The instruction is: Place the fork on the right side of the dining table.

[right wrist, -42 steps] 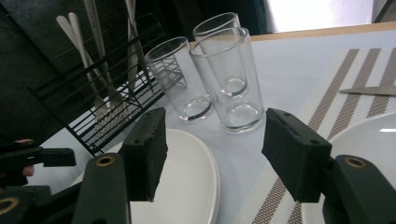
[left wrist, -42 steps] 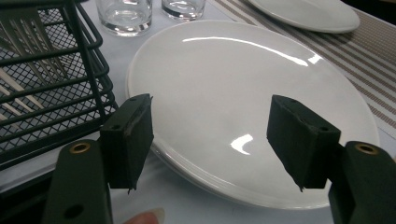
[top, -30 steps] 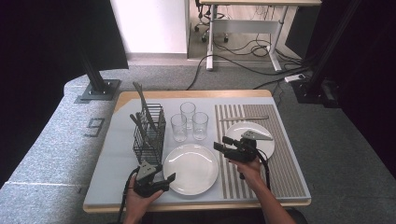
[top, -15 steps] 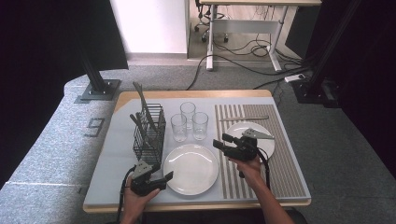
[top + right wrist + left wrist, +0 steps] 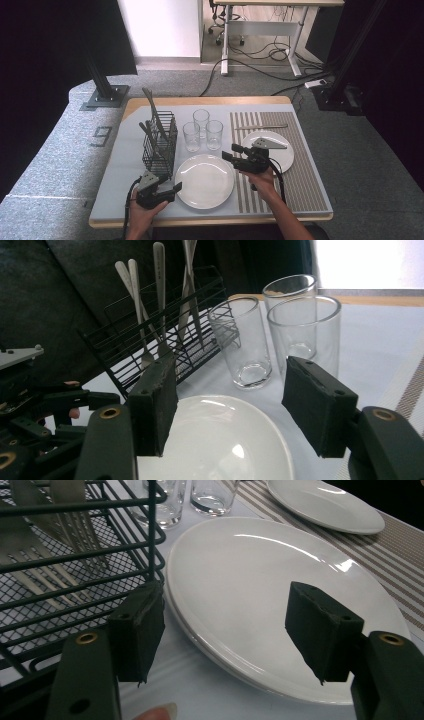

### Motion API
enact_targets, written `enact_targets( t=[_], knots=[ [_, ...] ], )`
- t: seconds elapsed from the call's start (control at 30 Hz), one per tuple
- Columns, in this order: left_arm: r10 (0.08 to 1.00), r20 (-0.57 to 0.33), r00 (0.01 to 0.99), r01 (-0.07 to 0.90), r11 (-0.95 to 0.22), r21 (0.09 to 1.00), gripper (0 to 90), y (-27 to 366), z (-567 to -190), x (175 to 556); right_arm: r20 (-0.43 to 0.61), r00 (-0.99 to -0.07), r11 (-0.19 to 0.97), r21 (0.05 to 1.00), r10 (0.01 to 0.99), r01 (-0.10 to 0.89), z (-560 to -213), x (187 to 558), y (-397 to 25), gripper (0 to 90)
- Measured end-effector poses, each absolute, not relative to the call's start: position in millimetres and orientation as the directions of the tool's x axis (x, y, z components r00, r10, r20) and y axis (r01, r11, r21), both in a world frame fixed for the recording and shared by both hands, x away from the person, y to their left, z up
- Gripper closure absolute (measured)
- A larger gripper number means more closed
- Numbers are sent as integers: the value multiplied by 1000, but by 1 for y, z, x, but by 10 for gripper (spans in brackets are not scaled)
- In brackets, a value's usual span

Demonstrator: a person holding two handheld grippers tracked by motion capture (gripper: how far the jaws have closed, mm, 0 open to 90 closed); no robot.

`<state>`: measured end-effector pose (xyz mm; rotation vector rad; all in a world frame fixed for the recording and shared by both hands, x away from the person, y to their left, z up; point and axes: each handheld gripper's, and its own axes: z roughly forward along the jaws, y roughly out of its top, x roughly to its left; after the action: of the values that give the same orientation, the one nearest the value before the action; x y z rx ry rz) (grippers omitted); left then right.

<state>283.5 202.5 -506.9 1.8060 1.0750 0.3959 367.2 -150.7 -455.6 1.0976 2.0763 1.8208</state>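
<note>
Wire cutlery basket: left part of table, forks and knives upright inside. Left gripper: held at near table edge, just beside the large white plate's rim; jaws spread, nothing between them. Large white plate: centre front, on pale mat. Three glasses: clustered behind plate. Right gripper: over the plate's right rim, jaws spread, empty. Small plate: on striped mat, far right.

Grey carpet floor, black curtains, a desk over tangled cables.
</note>
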Motion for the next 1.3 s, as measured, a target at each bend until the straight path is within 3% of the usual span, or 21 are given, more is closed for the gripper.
enact_targets(
  t=[1.3],
  knots=[
    [806,-179,565,503,-165,848,321,196,-511,284,328,-729,-4,913,601,408,-432,372,-135,375]
  ],
)
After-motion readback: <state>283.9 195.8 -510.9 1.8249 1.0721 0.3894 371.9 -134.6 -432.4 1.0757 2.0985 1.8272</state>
